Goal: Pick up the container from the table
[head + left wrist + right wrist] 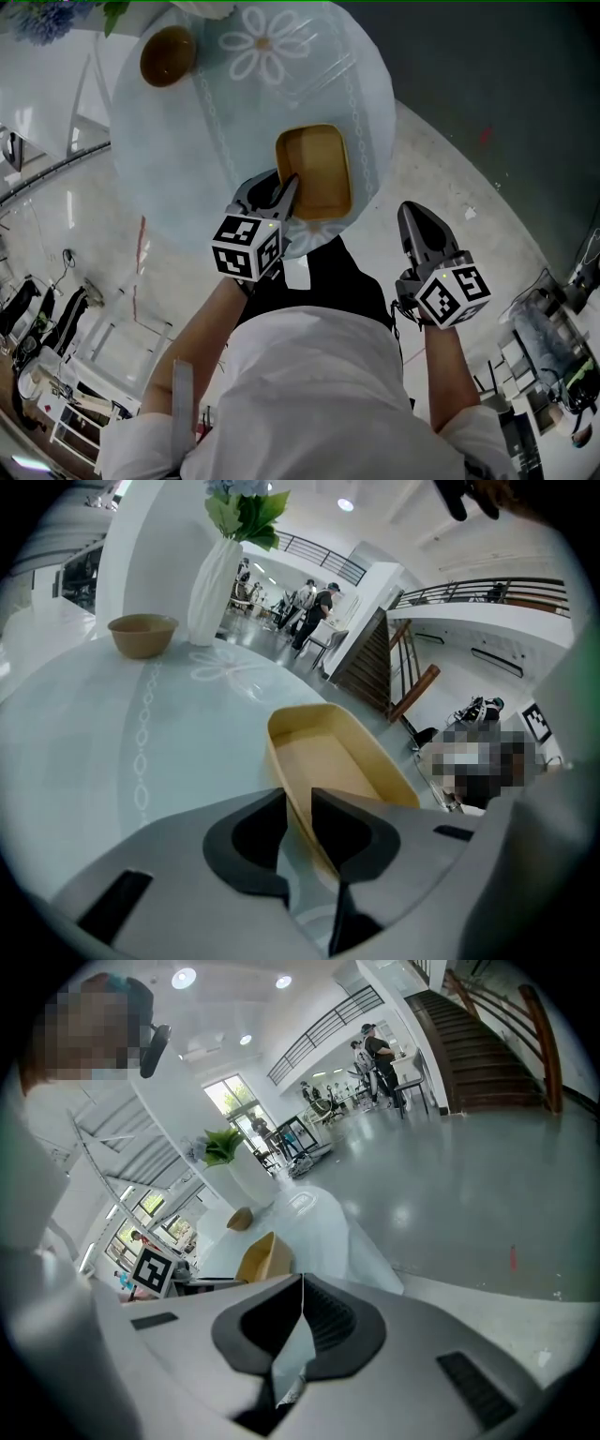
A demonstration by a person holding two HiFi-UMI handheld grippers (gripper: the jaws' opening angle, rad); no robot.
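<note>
A shallow tan rectangular container (314, 169) (337, 761) lies near the front edge of the round pale table (187, 141). My left gripper (291, 183) (299, 803) reaches down over that edge. Its jaws straddle the container's near left wall, which fills the narrow gap between the pads, so the gripper is shut on it. My right gripper (410, 211) (302, 1283) hangs off the table to the right, above the floor. Its jaws meet in a line with nothing between them. From the right gripper view the container (262, 1258) shows only as a small corner.
A brown bowl (168, 55) (142, 634) sits at the table's far left. Beside it stands a white vase (214, 592) with flowers. The table's rim (375, 159) curves close to the container's right side. Grey floor (487, 103) lies beyond; shelving and clutter line the left.
</note>
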